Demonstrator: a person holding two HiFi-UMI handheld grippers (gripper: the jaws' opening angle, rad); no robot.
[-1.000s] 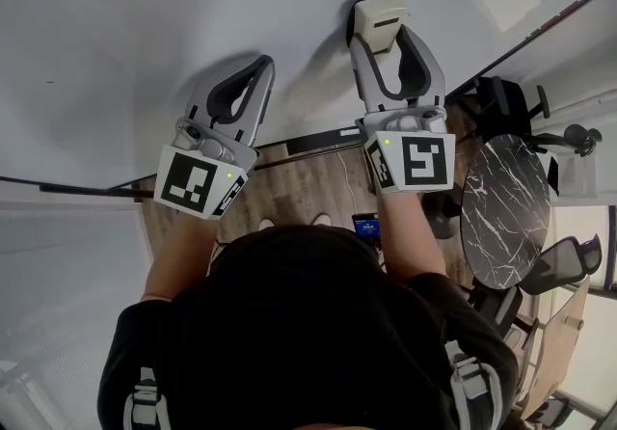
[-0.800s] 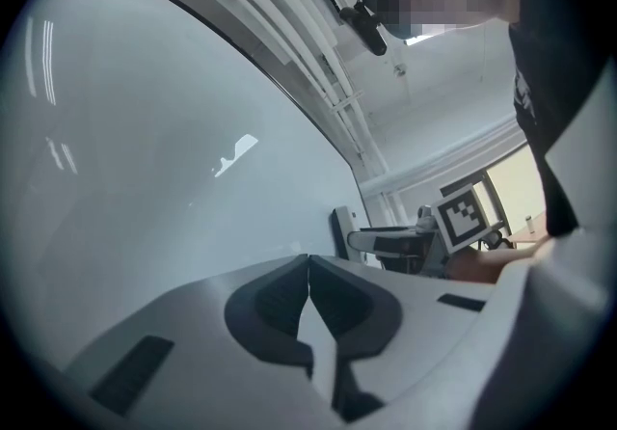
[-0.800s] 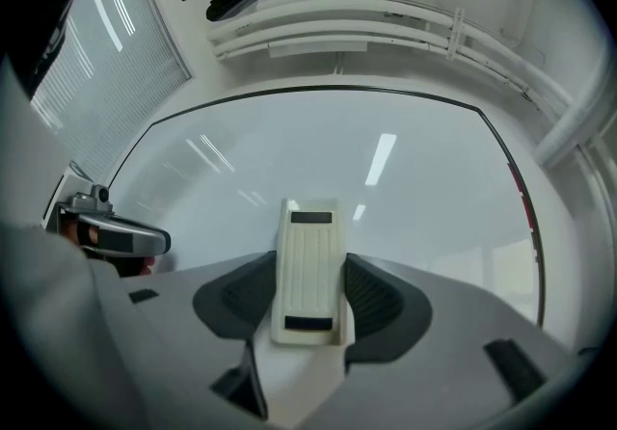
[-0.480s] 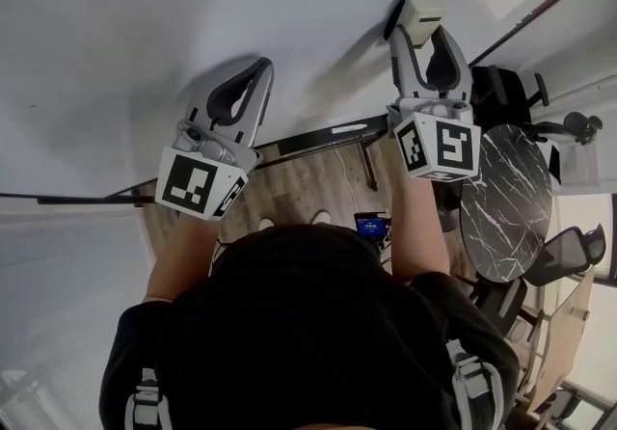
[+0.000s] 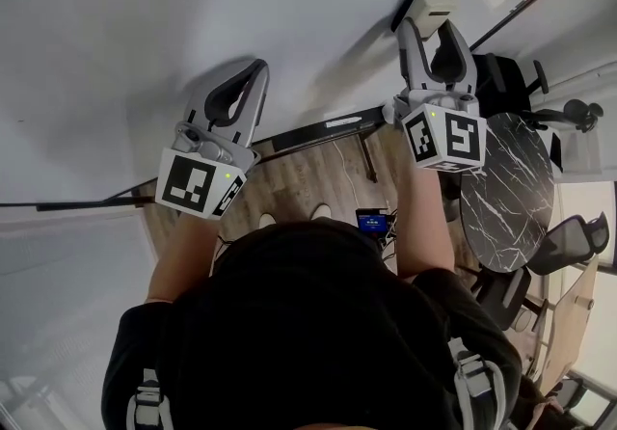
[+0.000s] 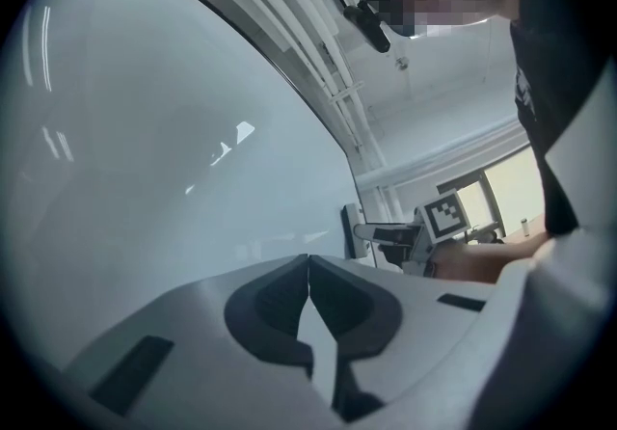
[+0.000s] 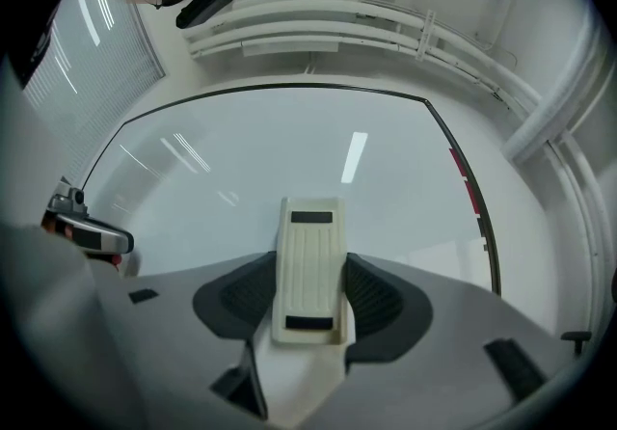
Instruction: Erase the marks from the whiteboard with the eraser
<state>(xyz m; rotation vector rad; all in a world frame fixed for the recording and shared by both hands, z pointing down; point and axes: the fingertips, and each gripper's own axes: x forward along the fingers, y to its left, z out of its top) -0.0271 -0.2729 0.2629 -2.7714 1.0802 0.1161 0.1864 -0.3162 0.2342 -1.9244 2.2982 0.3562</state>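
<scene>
Your left tongs (image 5: pixel 256 71) hover at nine o'clock from the right pair, close to the whiteboard (image 5: pixel 145 13). Their tips are pressed together with nothing between them. At two o'clock in the head view, your right tongs (image 5: pixel 431 25) are clamped on the cream eraser (image 5: pixel 431 6), which sits against the board.

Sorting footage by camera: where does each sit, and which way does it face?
Head view: on the head, looking down the whiteboard; shows arms, left gripper, right gripper.
Left gripper view: on that gripper, along shut jaws across the whiteboard; shows the torso.
Right gripper view: on that gripper, along jaws clamped on the eraser, facing the whiteboard.
Shared: each gripper view catches the other gripper.
</scene>
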